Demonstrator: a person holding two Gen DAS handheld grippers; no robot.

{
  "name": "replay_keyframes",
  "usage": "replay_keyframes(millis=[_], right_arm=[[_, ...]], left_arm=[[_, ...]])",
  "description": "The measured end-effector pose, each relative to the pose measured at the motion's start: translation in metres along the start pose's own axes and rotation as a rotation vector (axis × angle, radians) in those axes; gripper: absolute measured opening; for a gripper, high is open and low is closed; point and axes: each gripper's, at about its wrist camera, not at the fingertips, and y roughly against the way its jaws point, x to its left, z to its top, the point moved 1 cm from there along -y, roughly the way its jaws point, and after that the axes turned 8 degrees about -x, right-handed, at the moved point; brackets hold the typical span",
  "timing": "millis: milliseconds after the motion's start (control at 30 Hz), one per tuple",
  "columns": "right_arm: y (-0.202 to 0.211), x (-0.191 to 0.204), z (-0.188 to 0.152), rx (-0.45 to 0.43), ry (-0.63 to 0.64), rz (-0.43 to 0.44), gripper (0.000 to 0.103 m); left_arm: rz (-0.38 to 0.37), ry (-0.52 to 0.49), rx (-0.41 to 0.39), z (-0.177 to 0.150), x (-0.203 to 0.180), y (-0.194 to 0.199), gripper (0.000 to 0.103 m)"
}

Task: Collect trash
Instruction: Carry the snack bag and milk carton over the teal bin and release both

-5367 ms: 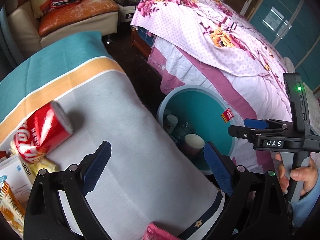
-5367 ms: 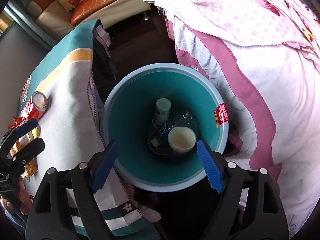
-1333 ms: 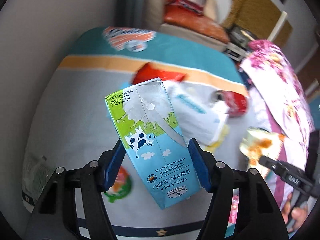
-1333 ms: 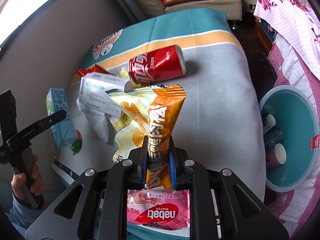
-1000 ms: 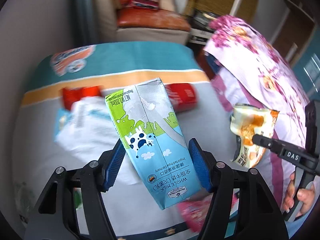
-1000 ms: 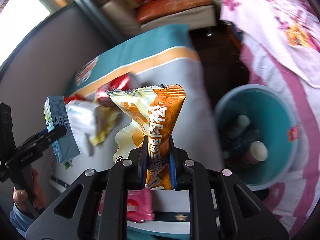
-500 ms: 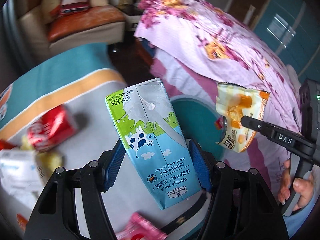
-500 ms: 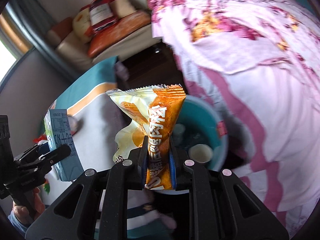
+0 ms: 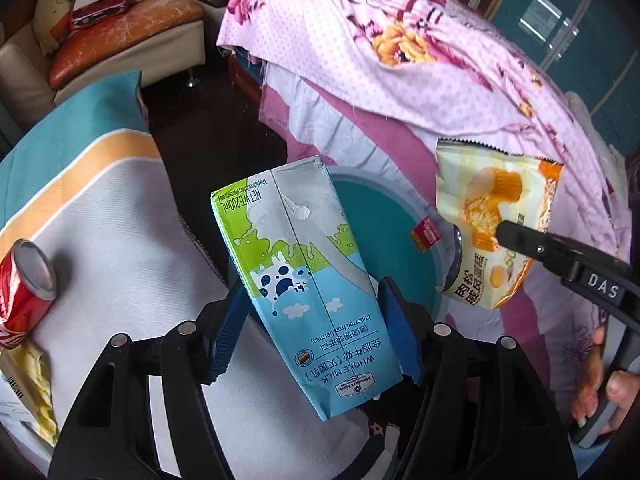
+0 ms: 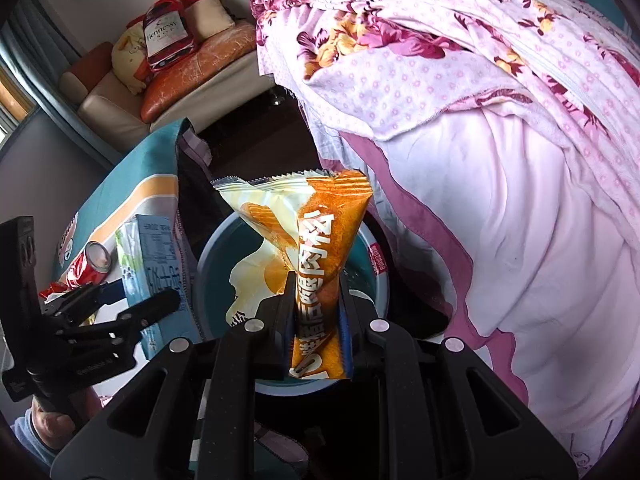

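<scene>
My left gripper is shut on a blue and green milk carton, held over the table's edge beside the teal bin. In the right wrist view the same carton shows at the left. An orange and yellow snack bag stands upright in my right gripper, which is shut on it right over the bin. The bag hangs at the bin's far rim in the left wrist view. The bag hides most of the bin's inside.
A red soda can lies on the cloth-covered table with yellow and white wrappers near it. A bed with a pink floral cover borders the bin. A sofa stands at the back.
Both grippers have swung from over the table to the bin, each keeping its item. The bag now sits above the bin's opening and the carton has neared its rim.
</scene>
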Motion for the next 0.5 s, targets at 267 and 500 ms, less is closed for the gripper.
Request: replay_keyframes(millis=[267, 500], right_arm=[[-0.006, 0.001, -0.001, 0.016, 0.004, 0.000, 0.017], [-0.013, 0.008, -0.002, 0.036, 0.024, -0.010, 0.018]], left_arm=[[0.025, 0.005, 0.003, -0.001, 0.005, -0.003, 0.079], [0.033, 0.040, -0.022, -0.003, 0.019, 0.009, 0.090]])
